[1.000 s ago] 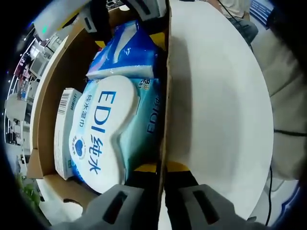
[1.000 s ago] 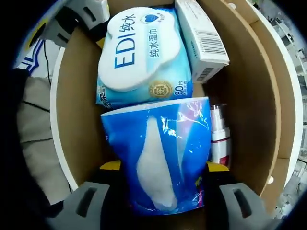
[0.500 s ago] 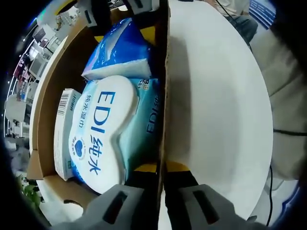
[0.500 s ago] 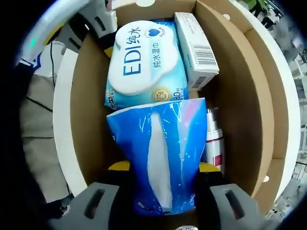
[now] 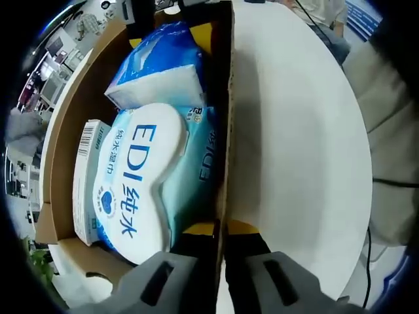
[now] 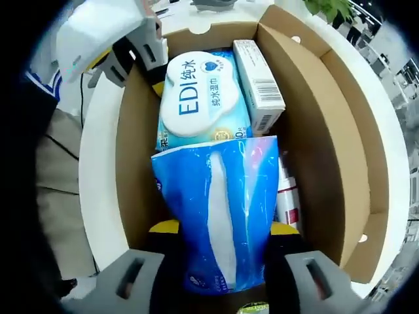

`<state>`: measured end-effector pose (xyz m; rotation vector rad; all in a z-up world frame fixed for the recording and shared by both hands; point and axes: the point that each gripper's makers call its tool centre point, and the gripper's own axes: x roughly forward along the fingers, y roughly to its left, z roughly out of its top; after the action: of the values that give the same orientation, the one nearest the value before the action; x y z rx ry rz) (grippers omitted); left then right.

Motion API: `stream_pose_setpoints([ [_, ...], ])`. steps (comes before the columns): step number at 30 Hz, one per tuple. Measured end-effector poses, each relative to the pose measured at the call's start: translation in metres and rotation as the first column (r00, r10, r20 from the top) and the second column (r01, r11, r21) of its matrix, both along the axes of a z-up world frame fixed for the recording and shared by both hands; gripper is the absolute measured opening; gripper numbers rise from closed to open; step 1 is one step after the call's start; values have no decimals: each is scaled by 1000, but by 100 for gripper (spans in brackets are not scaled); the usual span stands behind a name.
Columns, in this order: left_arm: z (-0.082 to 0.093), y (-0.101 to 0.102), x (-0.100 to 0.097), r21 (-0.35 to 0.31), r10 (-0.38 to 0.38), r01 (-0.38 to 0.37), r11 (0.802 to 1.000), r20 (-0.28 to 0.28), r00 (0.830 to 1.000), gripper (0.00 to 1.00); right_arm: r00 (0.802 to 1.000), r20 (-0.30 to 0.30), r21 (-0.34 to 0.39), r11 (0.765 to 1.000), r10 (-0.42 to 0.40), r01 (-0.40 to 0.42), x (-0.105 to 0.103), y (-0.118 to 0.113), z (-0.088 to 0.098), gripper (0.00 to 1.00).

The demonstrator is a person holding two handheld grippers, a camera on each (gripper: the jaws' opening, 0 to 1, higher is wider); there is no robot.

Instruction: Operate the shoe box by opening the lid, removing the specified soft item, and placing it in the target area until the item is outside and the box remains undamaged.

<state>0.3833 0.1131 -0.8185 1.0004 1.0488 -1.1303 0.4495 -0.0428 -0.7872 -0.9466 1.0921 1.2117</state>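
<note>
Rising out of the shoe box (image 6: 134, 176) now is the blue tissue pack (image 6: 219, 216), pinched between the yellow-tipped jaws of the right gripper (image 6: 219, 229). In the right gripper view the camera has pulled back since a second ago: more of the cardboard walls and the round white table (image 6: 91, 196) shows, and the pack's lower edge hangs above the box floor. The EDI wet wipes pack (image 6: 203, 98) lies flat beyond it, a small white carton (image 6: 258, 85) along its side, and a red-and-white bottle (image 6: 287, 196) peeks out beside the blue pack.

Over in the left gripper view, the left gripper (image 5: 219, 232) stays clamped on the box's near wall (image 5: 226, 131), jaws pressed on either side of the cardboard edge. The tissue pack (image 5: 163, 65) sits higher and more tilted than before, its white end lifted off the wet wipes pack (image 5: 141, 176). The white carton (image 5: 88, 176) rests against the far wall, unmoved. The table (image 5: 301, 150) spreads out beside the box.
</note>
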Motion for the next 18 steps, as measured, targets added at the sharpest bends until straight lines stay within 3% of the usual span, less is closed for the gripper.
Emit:
stream_pose_setpoints([
  [6, 0, 0, 0, 0, 0, 0, 1000, 0, 1000, 1, 1000, -10, 113, 993, -18, 19, 1, 4, 9, 44],
  [9, 0, -1, 0, 0, 1, -1, 1000, -1, 1000, 1, 996, -21, 174, 981, -82, 84, 6, 10, 20, 44],
  [18, 0, 0, 0, -2, 0, 0, 1000, -3, 1000, 1, 995, -53, 123, 989, -82, 88, 4, 14, 32, 45],
])
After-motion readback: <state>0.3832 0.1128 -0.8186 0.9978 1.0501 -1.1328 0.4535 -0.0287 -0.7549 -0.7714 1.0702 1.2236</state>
